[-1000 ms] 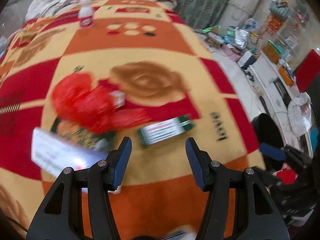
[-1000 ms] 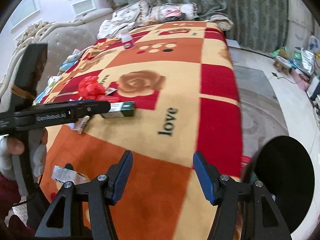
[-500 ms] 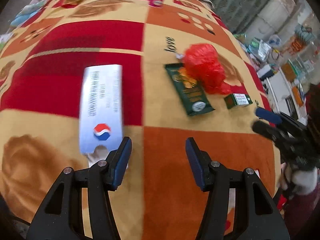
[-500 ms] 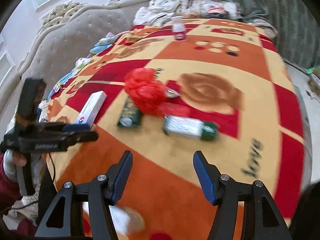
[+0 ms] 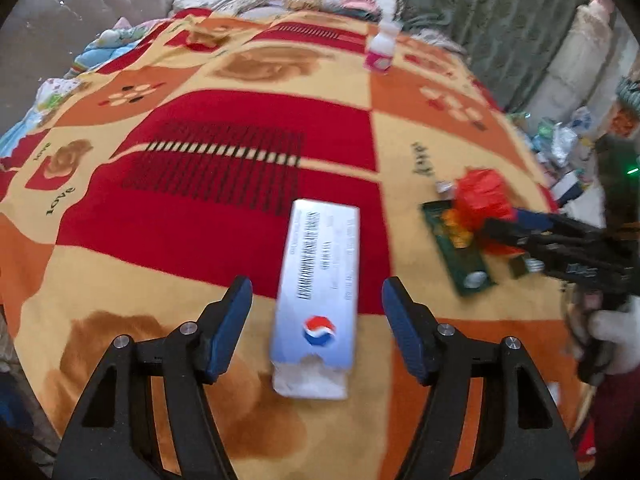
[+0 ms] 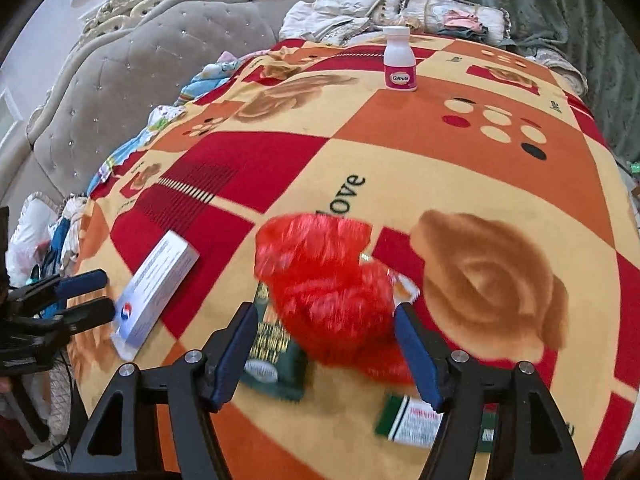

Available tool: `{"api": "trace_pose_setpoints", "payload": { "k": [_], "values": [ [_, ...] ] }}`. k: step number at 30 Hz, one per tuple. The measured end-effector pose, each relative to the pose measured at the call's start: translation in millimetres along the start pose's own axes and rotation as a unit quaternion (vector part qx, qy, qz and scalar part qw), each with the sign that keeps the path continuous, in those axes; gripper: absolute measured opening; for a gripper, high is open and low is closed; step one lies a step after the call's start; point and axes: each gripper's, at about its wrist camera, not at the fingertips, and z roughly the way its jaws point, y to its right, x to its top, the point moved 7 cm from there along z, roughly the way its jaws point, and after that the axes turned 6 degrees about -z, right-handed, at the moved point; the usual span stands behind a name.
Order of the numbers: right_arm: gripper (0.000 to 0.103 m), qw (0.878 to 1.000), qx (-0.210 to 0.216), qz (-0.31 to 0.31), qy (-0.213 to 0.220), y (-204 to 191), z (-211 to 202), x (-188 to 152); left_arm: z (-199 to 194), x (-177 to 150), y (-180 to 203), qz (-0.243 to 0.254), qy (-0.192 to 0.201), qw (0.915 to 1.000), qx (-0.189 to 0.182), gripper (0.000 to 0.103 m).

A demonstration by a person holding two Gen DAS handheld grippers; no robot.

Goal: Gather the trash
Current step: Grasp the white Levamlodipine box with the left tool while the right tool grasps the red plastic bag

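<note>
One patchwork blanket (image 6: 400, 168) in red, orange and cream squares, printed with brown roses and the word "love", covers the bed and fills most of both views. Behind it, at the upper left of the right wrist view, stands one grey tufted headboard (image 6: 132, 76), and green curtains (image 6: 560, 4) hang across the upper right.

Five pieces of trash lie or stand on the blanket. One long white carton (image 5: 318, 296) with a red, white and blue round logo and a torn near end lies at the centre bottom of the left wrist view, lengthwise between the spread blue-padded fingers of the left gripper (image 5: 316, 320), which is wide open and not touching it. One crumpled red plastic bag (image 6: 324, 280), blurred, sits at the lower centre of the right wrist view, just ahead of the right gripper (image 6: 324, 352), whose fingers also stand wide apart with nothing between them. One dark green flat packet (image 6: 276, 356) with gold print lies partly under the bag at its lower left. One small green and white box (image 6: 416, 420) lies at the bottom right of that view, partly hidden by the right finger. One white bottle (image 6: 399, 60) with a pink label stands upright at the top centre, well apart from the rest.

In the left wrist view the right gripper (image 5: 508, 224) enters from the right edge, held by a white-gloved hand (image 5: 616, 336).
</note>
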Motion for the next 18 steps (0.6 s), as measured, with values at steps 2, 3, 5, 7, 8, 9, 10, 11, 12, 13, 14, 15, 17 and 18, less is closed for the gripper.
{"api": "trace_pose_setpoints", "payload": {
  "k": [2,3,5,7,8,9,10,11,12,13,14,15,17,18],
  "values": [
    [0.068,1.0,0.004,-0.001,-0.001,0,4,2,13,-2,-1,-0.001,-0.015,0.9999,0.0,0.067],
    [0.068,1.0,0.004,-0.006,-0.004,-1,7,3,18,-3,0,0.0,-0.021,0.9998,0.002,0.067],
    [0.059,1.0,-0.001,-0.016,-0.001,-3,10,3,25,-5,2,0.008,-0.025,0.9996,0.007,0.067],
    [0.048,1.0,-0.007,-0.023,0.006,-4,10,2,27,-6,0,0.002,-0.026,0.9996,0.008,0.065],
    [0.047,1.0,-0.004,-0.021,0.01,-4,9,3,26,-5,0,-0.008,-0.026,0.9996,-0.001,0.058],
    [0.046,1.0,0.003,-0.018,0.016,-4,5,3,24,-3,1,-0.014,-0.027,0.9995,-0.009,0.044],
    [0.045,1.0,0.006,-0.015,0.021,-3,1,4,23,-2,1,-0.017,-0.03,0.9993,-0.012,0.045],
    [0.045,1.0,0.007,-0.015,0.026,-3,-4,5,22,0,4,-0.019,-0.03,0.9992,-0.016,0.044],
    [0.045,0.999,0.006,-0.015,0.033,-2,-11,6,20,2,7,-0.022,-0.029,0.9991,-0.024,0.044],
    [0.044,0.999,0.006,-0.014,0.041,-2,-18,8,15,4,11,-0.024,-0.025,0.9988,-0.034,0.044],
    [0.044,0.999,0.008,-0.011,0.049,-1,-26,8,11,5,14,-0.024,-0.022,0.9988,-0.037,0.044],
    [0.044,0.998,0.012,-0.007,0.058,1,-35,9,6,6,20,-0.021,-0.016,0.9987,-0.043,0.044],
    [0.044,0.997,0.015,0.002,0.07,3,-50,8,-1,8,32,-0.016,-0.011,0.9984,-0.053,0.044],
    [0.044,0.997,0.013,0.005,0.075,3,-58,6,-4,9,39,-0.011,-0.009,0.9982,-0.059,0.044]
  ]
}}
